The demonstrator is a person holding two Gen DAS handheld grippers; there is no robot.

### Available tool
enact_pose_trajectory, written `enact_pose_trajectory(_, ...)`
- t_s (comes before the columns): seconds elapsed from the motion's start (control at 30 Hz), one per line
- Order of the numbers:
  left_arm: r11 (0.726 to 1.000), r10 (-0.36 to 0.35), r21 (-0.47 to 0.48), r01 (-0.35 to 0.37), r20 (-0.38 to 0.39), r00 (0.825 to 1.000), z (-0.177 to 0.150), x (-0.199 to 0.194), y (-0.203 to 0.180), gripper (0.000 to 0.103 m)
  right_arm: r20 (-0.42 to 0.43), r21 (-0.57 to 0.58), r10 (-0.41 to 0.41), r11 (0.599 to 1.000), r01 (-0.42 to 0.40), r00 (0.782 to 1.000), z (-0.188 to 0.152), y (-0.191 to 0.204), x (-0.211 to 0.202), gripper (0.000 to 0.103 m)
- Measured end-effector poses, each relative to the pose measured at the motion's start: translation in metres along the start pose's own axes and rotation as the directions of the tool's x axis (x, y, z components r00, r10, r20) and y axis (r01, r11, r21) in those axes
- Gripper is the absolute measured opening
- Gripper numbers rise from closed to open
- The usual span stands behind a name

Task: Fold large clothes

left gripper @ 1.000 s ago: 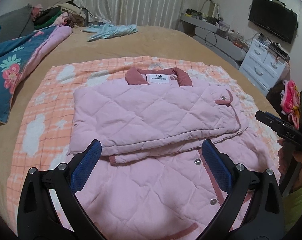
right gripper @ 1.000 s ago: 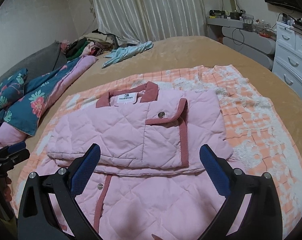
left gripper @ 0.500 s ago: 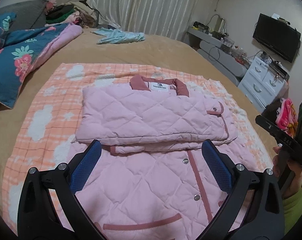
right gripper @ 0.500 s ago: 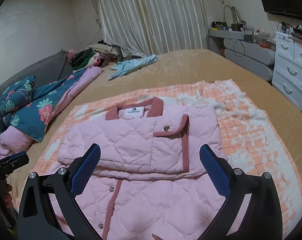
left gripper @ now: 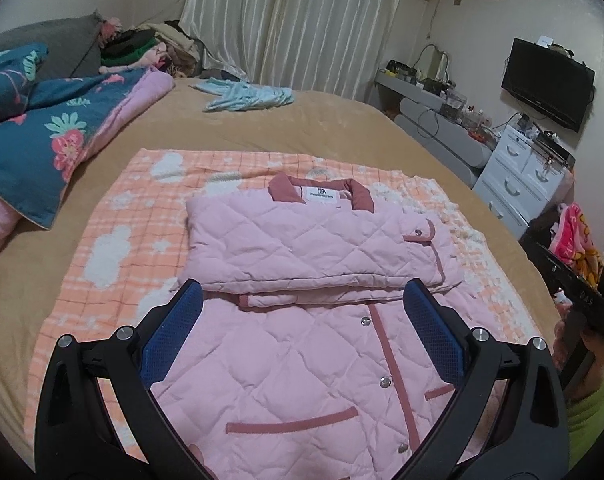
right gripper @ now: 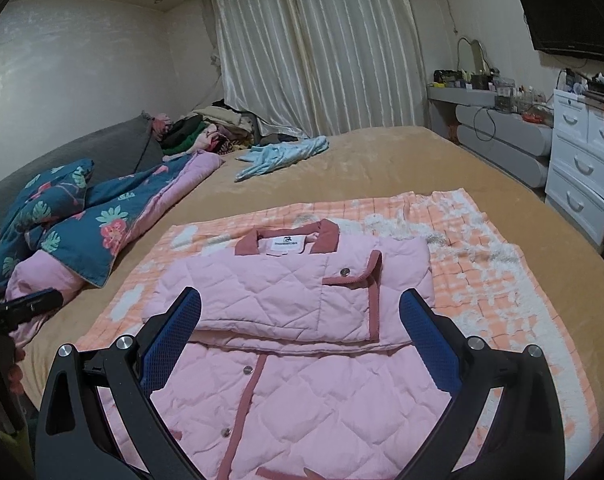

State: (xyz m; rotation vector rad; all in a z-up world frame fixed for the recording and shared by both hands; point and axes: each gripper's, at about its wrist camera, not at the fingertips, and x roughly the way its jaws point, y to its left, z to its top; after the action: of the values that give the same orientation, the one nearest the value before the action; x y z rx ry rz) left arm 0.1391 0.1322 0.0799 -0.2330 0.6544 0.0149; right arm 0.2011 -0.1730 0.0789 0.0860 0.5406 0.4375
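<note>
A pink quilted jacket [left gripper: 302, 252] with dark pink collar and trim lies on an orange-and-white checked blanket [left gripper: 114, 216] on the bed. Its sleeves are folded across the chest. It also shows in the right wrist view [right gripper: 294, 292]. My left gripper [left gripper: 302, 308] is open and empty, above the jacket's lower front. My right gripper [right gripper: 300, 316] is open and empty, above the same lower part. The right gripper's body shows at the right edge of the left wrist view [left gripper: 582, 300]. The left gripper's body shows at the left edge of the right wrist view [right gripper: 18, 308].
A blue floral quilt [left gripper: 34, 128] lies at the bed's left. A light blue garment [left gripper: 246, 96] lies at the far side. A clothes pile [right gripper: 206, 128] sits by the curtains. A white dresser [right gripper: 582, 164] and a wall TV [left gripper: 546, 80] stand right.
Both grippers have pulled back and risen from the jacket; more of its lower front and the room shows. Both stay open and empty.
</note>
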Motion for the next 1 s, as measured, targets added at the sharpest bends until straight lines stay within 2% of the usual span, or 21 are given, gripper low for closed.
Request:
enact_pose_trajectory(0.47,1.0,0.0,0.005,0.0,0.058,0.998,-0.008,-0.048,0.0,0.094,0.015,-0.047,-0.024,0.999,0.024,1.0,-0.004,0.013,-0.05,0.099)
enact_pose_trajectory(1.0,0.998,0.056,0.009,-0.056,0.049,0.997,-0.042,-0.063,0.008,0.094,0.015,-0.052,-0.035,0.998,0.036,0.999,-0.021,0.011,-0.082,0.099)
